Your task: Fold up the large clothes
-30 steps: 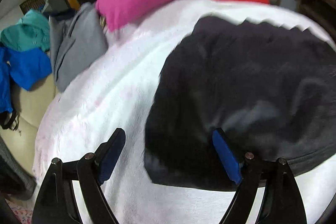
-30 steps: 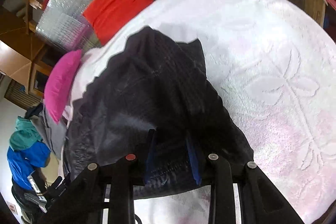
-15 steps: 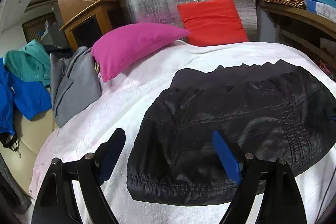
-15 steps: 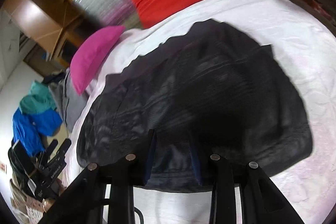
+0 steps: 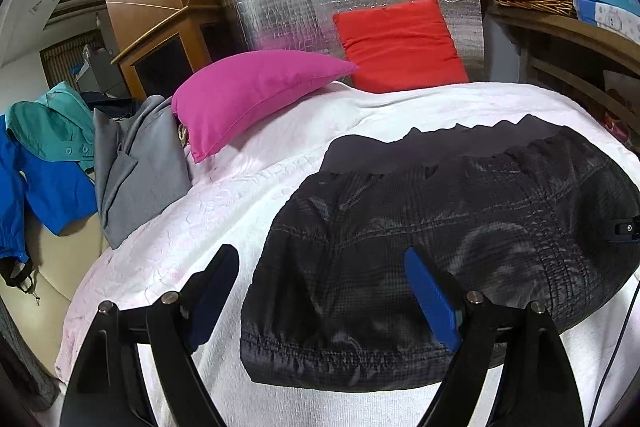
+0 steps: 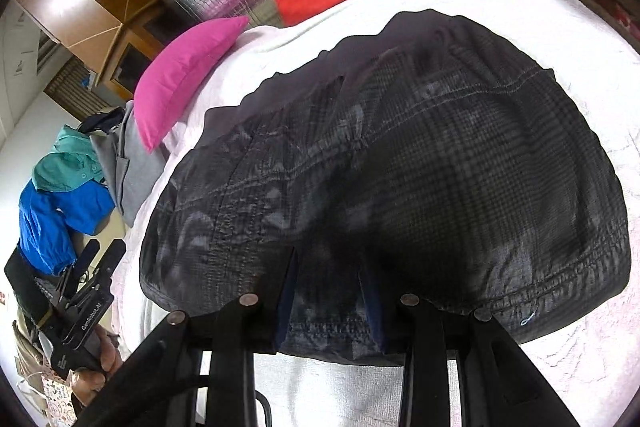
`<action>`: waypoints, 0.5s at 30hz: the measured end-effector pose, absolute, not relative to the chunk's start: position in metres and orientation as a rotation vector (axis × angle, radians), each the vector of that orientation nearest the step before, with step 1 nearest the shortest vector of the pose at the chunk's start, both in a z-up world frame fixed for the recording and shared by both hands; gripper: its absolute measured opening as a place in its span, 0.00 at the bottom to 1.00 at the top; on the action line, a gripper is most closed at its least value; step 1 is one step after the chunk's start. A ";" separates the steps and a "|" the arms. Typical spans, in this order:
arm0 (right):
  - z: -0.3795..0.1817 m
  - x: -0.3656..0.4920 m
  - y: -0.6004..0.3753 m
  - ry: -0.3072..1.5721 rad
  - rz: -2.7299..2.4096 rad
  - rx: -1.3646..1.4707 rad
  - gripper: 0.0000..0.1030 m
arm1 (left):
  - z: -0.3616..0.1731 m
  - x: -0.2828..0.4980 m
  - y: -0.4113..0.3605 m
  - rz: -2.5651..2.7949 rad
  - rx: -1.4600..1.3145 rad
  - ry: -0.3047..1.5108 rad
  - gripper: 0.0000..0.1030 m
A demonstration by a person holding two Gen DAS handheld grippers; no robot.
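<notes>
Dark checked garment: one piece, lying flat on the white bedspread toward the bed's near edge, hem nearest. The right gripper pinches that hem between its narrowly set jaws; the left gripper hovers with jaws spread wide over the garment's left corner. Beyond: one magenta pillow, one red cushion.

A second ago the dark checked garment was bunched and lifted in the right wrist view, covering only the left part of the white bed cover. Now it lies spread flat and wide across the middle of the frame. In the left wrist view the blur has gone and the garment sits lower, with the red cushion fully in sight.
</notes>
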State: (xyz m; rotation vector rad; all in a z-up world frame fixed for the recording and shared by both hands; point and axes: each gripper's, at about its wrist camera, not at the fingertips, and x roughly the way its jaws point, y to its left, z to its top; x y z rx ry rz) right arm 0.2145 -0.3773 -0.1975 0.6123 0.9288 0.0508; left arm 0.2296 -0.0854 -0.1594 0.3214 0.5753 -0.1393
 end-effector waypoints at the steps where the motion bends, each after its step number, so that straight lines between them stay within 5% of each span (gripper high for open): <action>1: -0.199 0.215 -0.377 0.932 0.050 0.612 0.34 | -0.160 0.230 -0.086 -0.141 0.321 0.577 0.83; 15: -0.205 0.220 -0.378 0.952 0.045 0.605 0.35 | -0.165 0.230 -0.089 -0.143 0.339 0.580 0.83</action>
